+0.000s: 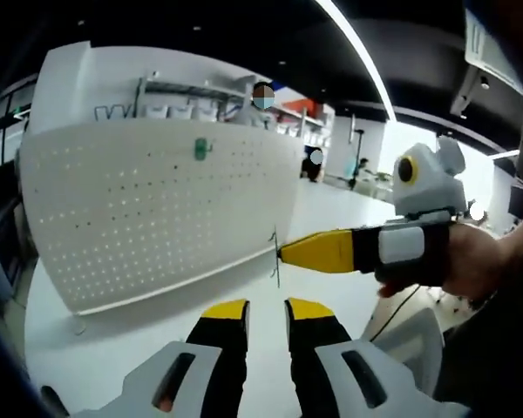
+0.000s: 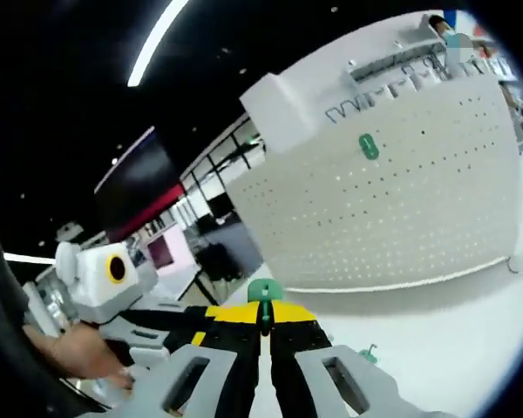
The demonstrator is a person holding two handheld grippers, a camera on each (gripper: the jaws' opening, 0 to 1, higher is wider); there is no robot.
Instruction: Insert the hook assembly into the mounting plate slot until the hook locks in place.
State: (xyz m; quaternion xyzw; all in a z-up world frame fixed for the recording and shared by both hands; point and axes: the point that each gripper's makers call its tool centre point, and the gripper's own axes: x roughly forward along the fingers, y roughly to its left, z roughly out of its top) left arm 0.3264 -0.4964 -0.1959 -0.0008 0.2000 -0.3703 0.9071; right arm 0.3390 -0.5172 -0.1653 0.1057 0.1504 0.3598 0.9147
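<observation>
A white pegboard mounting plate (image 1: 157, 209) stands upright on the white table, with one green hook (image 1: 202, 149) hung near its top. In the right gripper view the same plate (image 2: 392, 200) and the green hook (image 2: 368, 145) lie ahead. My right gripper (image 2: 265, 315) is shut on a hook assembly with a green head (image 2: 263, 291). Seen from the left gripper view, the right gripper (image 1: 286, 252) holds the hook's thin wire (image 1: 275, 259) just off the plate's right edge. My left gripper (image 1: 267, 311) sits low in front of the plate, jaws slightly apart with nothing between them.
Another green hook (image 2: 367, 352) lies on the table (image 2: 471, 331) beside my right jaws. A wire piece (image 2: 512, 265) sits at the plate's lower corner. Shelves (image 1: 200, 96) with white items stand behind the plate. A person's hand (image 1: 484, 261) holds the right gripper.
</observation>
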